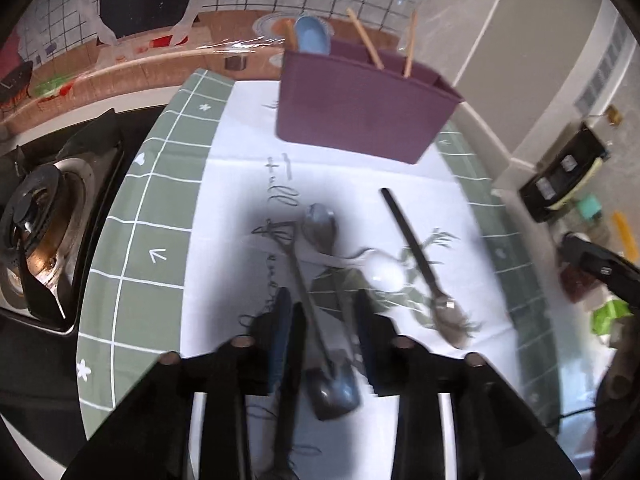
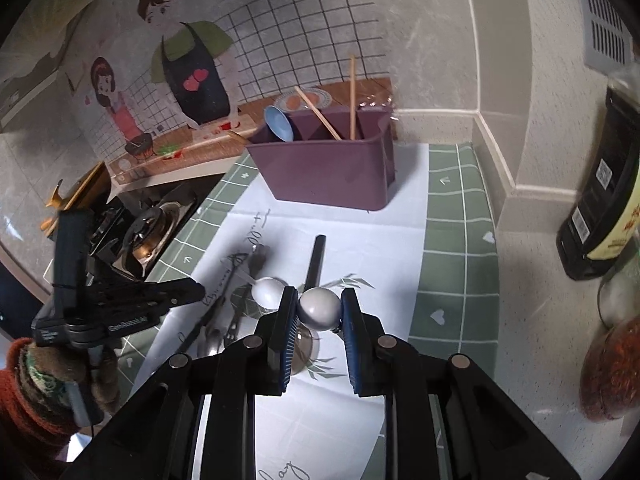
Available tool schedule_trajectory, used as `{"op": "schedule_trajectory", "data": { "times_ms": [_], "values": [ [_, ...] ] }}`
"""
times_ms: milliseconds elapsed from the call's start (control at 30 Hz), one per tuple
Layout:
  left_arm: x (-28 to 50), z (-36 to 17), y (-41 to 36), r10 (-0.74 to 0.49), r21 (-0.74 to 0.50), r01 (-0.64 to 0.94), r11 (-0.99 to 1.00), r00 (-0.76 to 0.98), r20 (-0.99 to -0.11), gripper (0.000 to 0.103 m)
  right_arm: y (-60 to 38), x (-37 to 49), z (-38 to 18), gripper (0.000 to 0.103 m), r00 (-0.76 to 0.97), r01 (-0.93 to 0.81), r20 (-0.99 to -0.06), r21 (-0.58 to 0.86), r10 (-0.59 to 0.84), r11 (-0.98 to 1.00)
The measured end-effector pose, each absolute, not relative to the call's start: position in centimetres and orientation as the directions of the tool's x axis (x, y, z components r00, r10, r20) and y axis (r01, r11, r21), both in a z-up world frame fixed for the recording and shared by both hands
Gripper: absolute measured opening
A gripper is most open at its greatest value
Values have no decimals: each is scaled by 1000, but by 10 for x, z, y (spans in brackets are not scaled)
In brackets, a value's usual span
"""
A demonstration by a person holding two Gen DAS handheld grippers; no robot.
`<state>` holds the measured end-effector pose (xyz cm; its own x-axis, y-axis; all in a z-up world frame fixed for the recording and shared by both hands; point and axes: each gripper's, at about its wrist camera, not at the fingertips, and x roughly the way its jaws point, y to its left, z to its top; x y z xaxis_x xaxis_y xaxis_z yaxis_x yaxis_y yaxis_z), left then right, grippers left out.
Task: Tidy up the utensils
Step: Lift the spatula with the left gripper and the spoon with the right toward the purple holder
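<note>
Left wrist view: left tool [image 1: 324, 312], black with blue pads, jaws spread and pinching nothing. Between the jaws, lying on the white cloth with green grid border [image 1: 168, 184] that covers the surface: a long-handled metal spoon [image 1: 316, 264], bowl pointing away, with a blurred dark scoop-shaped utensil [image 1: 336, 392] at its near end. To the right of it, a white round spoon bowl [image 1: 386, 276] and a black-handled metal utensil [image 1: 420, 264] lying at a slant. At the far end of the cloth, a purple plastic utensil holder with compartments [image 1: 360, 112], upright, holding a light blue spoon [image 1: 312, 36] at its left and two wooden chopsticks [image 1: 366, 40] further right. Gas stove burner [image 1: 40, 216] at left, off the cloth.

Right wrist view: right tool [image 2: 319, 308], jaws narrowly set and pinching a white round-bowled spoon [image 2: 320, 304] above the cloth. Beyond it, a second white spoon bowl [image 2: 268, 292] and a black handle [image 2: 316, 260] lie on the cloth; a tangle of dark metal utensils [image 2: 224, 320] lies to the left. The purple holder stands at the far end, blue spoon in the left compartment, chopsticks leaning in the middle one. Left tool at left edge, held by a hand in a knitted glove [image 2: 44, 380]. Dark bottle with yellow label [image 2: 604, 208] at right
</note>
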<state>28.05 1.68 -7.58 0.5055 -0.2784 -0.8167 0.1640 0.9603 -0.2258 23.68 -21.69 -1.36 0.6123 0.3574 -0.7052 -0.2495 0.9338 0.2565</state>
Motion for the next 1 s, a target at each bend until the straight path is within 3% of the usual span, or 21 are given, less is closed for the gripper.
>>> {"op": "schedule_trajectory", "data": {
  "times_ms": [233, 533, 600, 733, 800, 1000],
  "values": [
    [299, -92, 14, -361, -355, 91, 931, 397, -844, 35, -219, 235, -15, 20, 625, -257, -694, 250, 358, 934],
    [327, -102, 9, -171, -170, 37, 985, 373, -912, 34, -224, 238, -18, 20, 628, -247, -694, 252, 353, 936],
    [332, -103, 3, -144, -135, 50, 990, 368, -919, 24, -222, 239, -18, 20, 629, -250, -693, 249, 353, 936],
    [328, -105, -12, -82, -55, 81, 995, 378, -922, 23, -220, 238, -18, 20, 634, -252, -687, 250, 355, 935],
    [324, -105, -14, -95, -59, 102, 993, 396, -913, 8, -219, 238, -18, 20, 639, -248, -679, 264, 362, 932],
    [274, -77, 1, -228, -172, 151, 973, 556, -799, 5, -224, 234, -12, 20, 627, -261, -635, 374, 451, 890]
  ]
}}
